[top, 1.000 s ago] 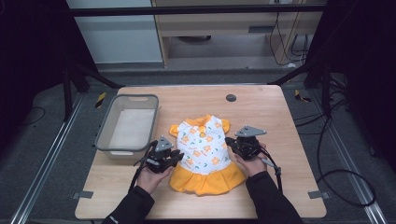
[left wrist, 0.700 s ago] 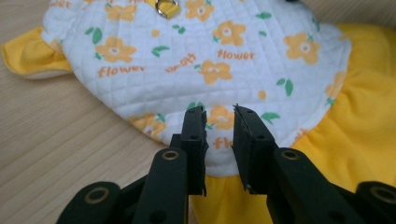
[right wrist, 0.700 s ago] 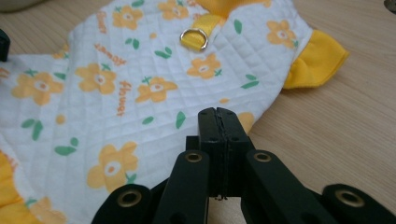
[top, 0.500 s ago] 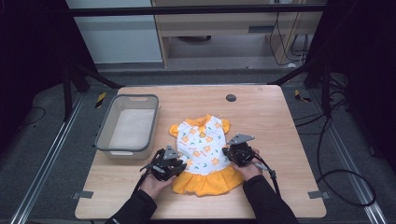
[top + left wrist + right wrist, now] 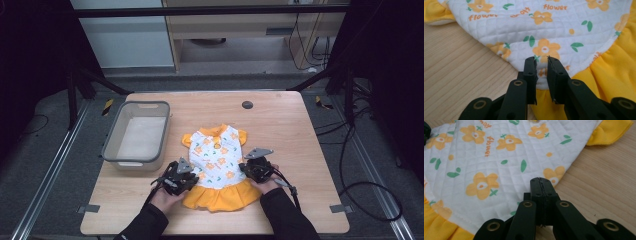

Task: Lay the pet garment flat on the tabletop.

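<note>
A small dress [image 5: 217, 160] lies flat on the wooden table [image 5: 285, 130], with a white flower-print body and a yellow skirt, sleeves and collar. My left gripper [image 5: 191, 175] is low at the dress's left side. In the left gripper view its jaws [image 5: 541, 60] stand a narrow gap apart over the white hem of the dress [image 5: 544, 25] and have just been closing. The fabric in the gap lies flat and unpinched. My right gripper [image 5: 246, 168] is at the dress's right side. Its jaws [image 5: 541, 180] are shut together, tips at the edge of the dress [image 5: 486, 157].
A grey plastic bin [image 5: 136, 104] stands on the table to the left of the dress. A small black round disc [image 5: 247, 105] sits near the table's far edge. Bare wood lies to the right of the dress. Cables [image 5: 370, 200] trail on the floor at the right.
Both hands have come toward the near edge and lower, the right one more. The grippers now sit at the dress's waist on either side.
</note>
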`<state>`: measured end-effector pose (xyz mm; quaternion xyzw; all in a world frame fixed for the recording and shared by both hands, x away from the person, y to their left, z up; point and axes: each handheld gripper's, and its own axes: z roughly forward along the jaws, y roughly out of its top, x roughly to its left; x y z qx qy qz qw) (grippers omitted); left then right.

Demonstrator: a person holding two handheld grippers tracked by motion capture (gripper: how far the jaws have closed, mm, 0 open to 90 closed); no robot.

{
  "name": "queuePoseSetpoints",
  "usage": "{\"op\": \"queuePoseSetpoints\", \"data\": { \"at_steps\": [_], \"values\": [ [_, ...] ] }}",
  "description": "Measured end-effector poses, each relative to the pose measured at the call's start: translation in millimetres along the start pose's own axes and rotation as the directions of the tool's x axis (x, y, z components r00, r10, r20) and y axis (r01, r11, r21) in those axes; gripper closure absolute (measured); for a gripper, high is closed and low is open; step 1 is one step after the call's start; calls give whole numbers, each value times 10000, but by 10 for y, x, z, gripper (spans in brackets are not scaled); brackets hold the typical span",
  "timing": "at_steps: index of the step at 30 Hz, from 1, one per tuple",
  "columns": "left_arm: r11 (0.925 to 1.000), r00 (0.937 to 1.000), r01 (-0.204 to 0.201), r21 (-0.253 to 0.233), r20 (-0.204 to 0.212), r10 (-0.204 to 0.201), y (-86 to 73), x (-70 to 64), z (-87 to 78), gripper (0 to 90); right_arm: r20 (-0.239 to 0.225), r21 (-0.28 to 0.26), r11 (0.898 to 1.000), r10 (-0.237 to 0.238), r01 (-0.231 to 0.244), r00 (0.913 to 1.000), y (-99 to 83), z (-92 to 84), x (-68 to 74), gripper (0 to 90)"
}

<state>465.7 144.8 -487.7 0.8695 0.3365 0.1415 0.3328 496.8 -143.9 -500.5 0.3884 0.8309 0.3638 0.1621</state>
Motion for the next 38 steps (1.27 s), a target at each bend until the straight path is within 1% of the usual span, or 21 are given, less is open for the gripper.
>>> {"op": "queuePoseSetpoints", "data": {
  "at_steps": [5, 7, 10, 12, 14, 16, 17, 18, 19, 20, 22, 23, 24, 25, 26, 27, 28, 29, 31, 34, 38],
  "values": [
    [10000, 10000, -23, -11, -55, 23, -2, 6, 3, 777, -120, 14, 9998, 186, -186, 9998, -36, -38, 30, 900],
    [10000, 10000, -11, -15, -30, 11, -3, 7, 2, 775, -130, 32, 10000, 87, -86, 9999, -42, -48, 41, 900],
    [9998, 10000, -49, -167, 46, 50, -3, -3, -16, 691, -152, 0, 10000, 77, -77, 9999, -39, -51, 42, 895],
    [9989, 9998, 136, -441, 128, -130, 2, 7, -97, 657, -181, -97, 9999, 139, -141, 9997, -34, -74, 28, 878],
    [9967, 9995, 303, -750, 81, -298, -2, 32, -177, 626, -252, -313, 9993, 203, -211, 9995, -24, -130, 13, 867],
    [9948, 9993, 363, -949, 28, -362, -19, 54, -257, 599, -279, -578, 9979, 293, -309, 9992, -18, -199, 6, 852],
    [9948, 9993, 363, -949, 28, -362, -19, 54, -257, 587, -279, -578, 9979, 293, -309, 9992, -18, -199, 6, 852],
    [9916, 9988, 491, -1194, 18, -493, -51, 66, -334, 581, -253, -823, 9963, 245, -265, 9994, -23, -271, 3, 821],
    [9916, 9988, 491, -1194, 18, -493, -51, 66, -334, 568, -272, -920, 9952, 325, -349, 9991, -30, -307, 2, 804],
    [9893, 9986, 522, -1362, -35, -532, -90, 64, -400, 560, -243, -1036, 9939, 342, -366, 9991, -39, -342, -2, 778],
    [9885, 9985, 537, -1413, -22, -546, -110, 60, -426, 544, -151, -1246, 9916, 333, -349, 9993, -69, -411, -14, 717],
    [9885, 9985, 543, -1412, -15, -551, -130, 56, -449, 538, -113, -1316, 9903, 436, -447, 9990, -88, -445, -16, 683],
    [9880, 9985, 540, -1448, -13, -547, -152, 52, -467, 531, 0, -1387, 9896, 395, -391, 9992, -109, -476, -27, 656],
    [9881, 9984, 559, -1432, 24, -561, -173, 47, -480, 531, 0, -1387, 9896, 395, -391, 9992, -109, -476, -27, 656],
    [9894, 9986, 533, -1352, 28, -534, -210, 36, -501, 518, 165, -1481, 9881, 446, -417, 9989, -160, -538, -47, 604],
    [9894, 9986, 533, -1352, 28, -534, -210, 36, -501, 516, 165, -1481, 9881, 446, -417, 9989, -160, -538, -47, 604],
    [9912, 9991, 419, -1253, -25, -425, -250, 19, -526, 515, 419, -1460, 9888, 365, -300, 9985, -212, -592, -67, 564],
    [9912, 9991, 419, -1253, -25, -425, -250, 19, -526, 513, 472, -1486, 9883, 410, -336, 9980, -241, -616, -83, 545],
    [9917, 9991, 371, -1229, -180, -396, -289, 16, -562, 499, 550, -1516, 9871, 604, -514, 9967, -296, -656, -114, 497],
    [9922, 9984, 458, -1158, -277, -493, -339, 41, -587, 480, 673, -1504, 9855, 898, -788, 9937, -369, -712, -154, 436],
    [9921, 9975, 572, -1116, -339, -613, -396, 72, -620, 467, 825, -1546, 9836, 1070, -933, 9908, -432, -756, -203, 399]
  ]
}}
